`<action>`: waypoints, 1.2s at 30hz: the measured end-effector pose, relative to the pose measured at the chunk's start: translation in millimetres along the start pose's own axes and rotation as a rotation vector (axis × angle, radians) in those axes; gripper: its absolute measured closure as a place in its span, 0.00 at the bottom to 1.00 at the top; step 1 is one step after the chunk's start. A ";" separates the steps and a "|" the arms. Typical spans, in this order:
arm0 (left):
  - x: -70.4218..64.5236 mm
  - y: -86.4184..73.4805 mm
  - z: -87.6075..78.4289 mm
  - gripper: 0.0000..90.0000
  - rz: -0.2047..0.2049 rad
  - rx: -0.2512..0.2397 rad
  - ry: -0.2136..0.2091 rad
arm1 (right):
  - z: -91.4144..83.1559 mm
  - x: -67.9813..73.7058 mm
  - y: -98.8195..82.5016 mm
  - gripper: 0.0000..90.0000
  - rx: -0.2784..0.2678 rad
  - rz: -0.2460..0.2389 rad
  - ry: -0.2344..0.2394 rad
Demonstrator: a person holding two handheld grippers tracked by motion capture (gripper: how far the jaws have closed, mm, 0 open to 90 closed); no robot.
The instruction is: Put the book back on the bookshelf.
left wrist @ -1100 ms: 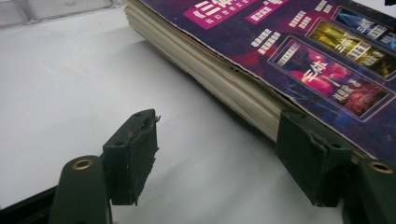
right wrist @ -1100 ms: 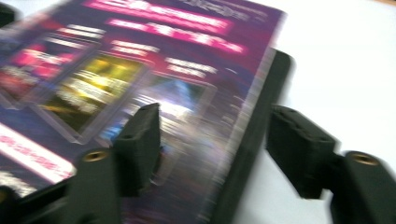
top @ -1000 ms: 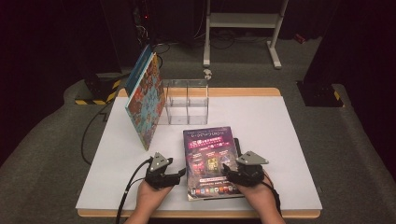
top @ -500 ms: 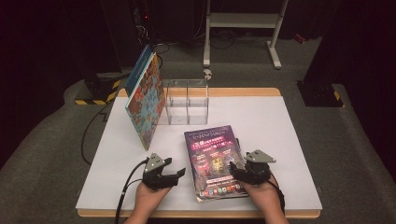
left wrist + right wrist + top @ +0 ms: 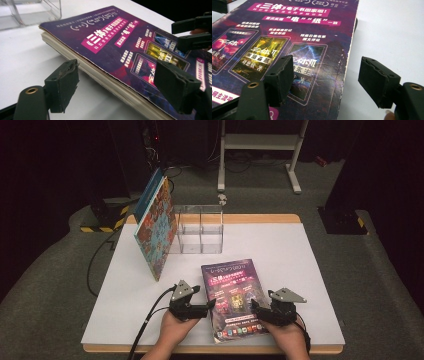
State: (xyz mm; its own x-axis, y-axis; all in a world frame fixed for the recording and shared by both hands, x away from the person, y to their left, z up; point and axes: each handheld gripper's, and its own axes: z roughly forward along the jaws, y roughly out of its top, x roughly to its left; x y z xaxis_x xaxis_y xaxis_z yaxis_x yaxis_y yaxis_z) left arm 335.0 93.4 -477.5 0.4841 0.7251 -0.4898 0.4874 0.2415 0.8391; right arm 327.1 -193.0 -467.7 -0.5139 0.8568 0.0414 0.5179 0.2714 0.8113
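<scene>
A purple paperback book [image 5: 234, 295] lies askew on the white table [image 5: 300, 270], back cover up. My left gripper [image 5: 211, 306] is at its left edge. In the left gripper view the jaws [image 5: 117, 87] stand apart around the page edge, one beside the pages and one over the cover, touching nothing. They have just been opening. My right gripper [image 5: 254, 309] is at the book's right edge. It is open [image 5: 325, 80], with one jaw over the cover [image 5: 294, 37] and the other over bare table. The right gripper's jaws [image 5: 192, 32] show across the book.
A clear plastic box [image 5: 200, 230] with compartments stands at the back of the table. A large colourful book [image 5: 156, 227] leans against its left side. A cable [image 5: 150, 320] trails from the left gripper. A metal stand [image 5: 260, 145] is on the floor behind.
The purple book's near end has swung to the right, so it lies askew. The right gripper shifted right and nearer to me. The left gripper moved right, and its jaws are wider.
</scene>
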 end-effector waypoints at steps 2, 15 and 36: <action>-0.7 -1.4 2.9 0.22 0.002 0.011 0.001 | 0.5 -2.6 0.6 0.30 0.002 -0.001 0.019; 2.1 -8.6 15.4 0.13 -0.104 0.077 -0.009 | 13.4 -13.2 -0.1 0.24 0.012 0.063 0.180; 6.8 -7.4 23.8 0.06 -0.192 0.160 -0.034 | 5.4 0.2 -4.0 0.24 0.002 0.019 0.152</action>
State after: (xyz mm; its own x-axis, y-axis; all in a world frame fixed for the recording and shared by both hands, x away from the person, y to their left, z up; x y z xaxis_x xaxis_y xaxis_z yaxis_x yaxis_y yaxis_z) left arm 352.0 81.2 -492.7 0.3946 0.6528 -0.6467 0.6805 0.2653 0.6830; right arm 328.6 -191.6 -474.1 -0.6015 0.7856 0.1450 0.5301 0.2567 0.8082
